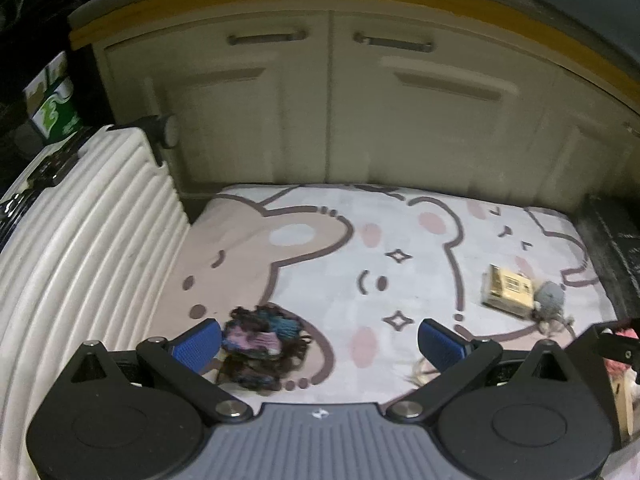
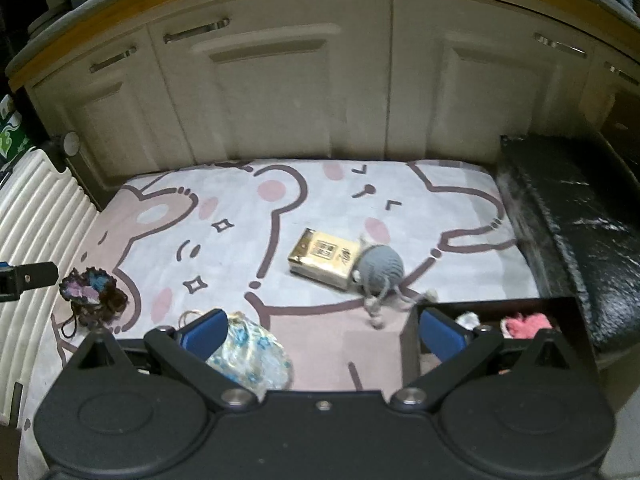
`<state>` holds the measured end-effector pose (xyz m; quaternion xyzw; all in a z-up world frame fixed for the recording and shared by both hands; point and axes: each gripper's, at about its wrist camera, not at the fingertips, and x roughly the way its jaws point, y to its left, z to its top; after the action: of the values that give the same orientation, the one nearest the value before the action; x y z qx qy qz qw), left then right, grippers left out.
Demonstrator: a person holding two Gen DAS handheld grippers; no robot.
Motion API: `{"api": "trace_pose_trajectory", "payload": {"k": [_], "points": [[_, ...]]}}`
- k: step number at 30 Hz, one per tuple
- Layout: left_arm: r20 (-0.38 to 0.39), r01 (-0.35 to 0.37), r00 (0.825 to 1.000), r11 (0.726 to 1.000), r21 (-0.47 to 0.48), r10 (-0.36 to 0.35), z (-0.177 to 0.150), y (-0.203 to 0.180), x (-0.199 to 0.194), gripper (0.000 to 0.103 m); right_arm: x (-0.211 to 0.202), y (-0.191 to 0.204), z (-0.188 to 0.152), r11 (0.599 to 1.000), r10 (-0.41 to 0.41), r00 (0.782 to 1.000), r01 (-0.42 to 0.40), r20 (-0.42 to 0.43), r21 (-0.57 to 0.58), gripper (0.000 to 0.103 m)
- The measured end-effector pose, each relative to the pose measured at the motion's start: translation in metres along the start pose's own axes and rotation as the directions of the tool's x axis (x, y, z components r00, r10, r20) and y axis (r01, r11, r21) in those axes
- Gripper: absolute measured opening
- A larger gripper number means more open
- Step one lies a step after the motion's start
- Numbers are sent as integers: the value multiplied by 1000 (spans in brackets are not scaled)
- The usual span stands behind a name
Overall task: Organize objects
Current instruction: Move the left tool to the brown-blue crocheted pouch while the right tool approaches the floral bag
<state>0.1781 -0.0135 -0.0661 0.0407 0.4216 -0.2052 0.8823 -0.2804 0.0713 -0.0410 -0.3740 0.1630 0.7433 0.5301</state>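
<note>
Four loose things sit on the cartoon-bear rug [image 2: 320,184], and I'll place them all off the gold box [image 2: 323,258] near its middle. Touching that box's right end is a grey crocheted ball toy [image 2: 378,266] with dangly string legs. Well left of the box lies a dark crocheted pouch [image 1: 258,342]; nearer the camera than the box, a shiny blue-flowered drawstring bag [image 2: 250,356].

Both tools are spread wide with nothing held. The left gripper [image 1: 320,338] hovers with the pouch just beside its left pad, and the right gripper [image 2: 322,330] is over the flowered bag.

My guess: yarn pieces are light, squishy and floppy, so pinch the bunched middle, not the strings. The box looks stiff and slick, so grab across its short sides. A dark open box [image 2: 496,312] right of the gold one already holds pink fluffy stuff.
</note>
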Motion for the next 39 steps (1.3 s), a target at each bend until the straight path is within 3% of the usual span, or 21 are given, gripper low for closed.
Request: {"api": "trace_pose_trajectory", "payload": {"k": [6, 10, 15, 19, 22, 27, 32, 39], "points": [[-25, -59, 998, 997, -40, 58, 3, 18, 19, 103, 19, 10, 1, 999, 8, 1000, -9, -17, -47, 103], [-19, -52, 999, 997, -64, 51, 2, 31, 33, 103, 31, 19, 0, 995, 8, 1000, -11, -23, -101, 103], [-78, -62, 995, 993, -96, 55, 1, 45, 57, 103, 41, 33, 1, 987, 16, 1000, -18, -14, -158, 103], [-110, -102, 990, 989, -104, 90, -2, 50, 72, 103, 54, 46, -1, 970, 49, 998, -57, -40, -235, 103], [-143, -89, 987, 985, -147, 68, -4, 56, 84, 103, 69, 50, -6, 961, 81, 994, -99, -79, -260, 103], [-183, -53, 983, 955, -292, -1, -8, 69, 102, 103, 89, 52, -11, 951, 160, 979, -187, -128, -246, 103], [-210, -54, 977, 922, -384, -31, -12, 77, 121, 103, 103, 66, -21, 916, 193, 966, -240, -170, -321, 103], [-263, -75, 964, 893, -444, -50, -22, 77, 144, 100, 123, 81, -34, 878, 211, 948, -291, -239, -380, 103]]}}
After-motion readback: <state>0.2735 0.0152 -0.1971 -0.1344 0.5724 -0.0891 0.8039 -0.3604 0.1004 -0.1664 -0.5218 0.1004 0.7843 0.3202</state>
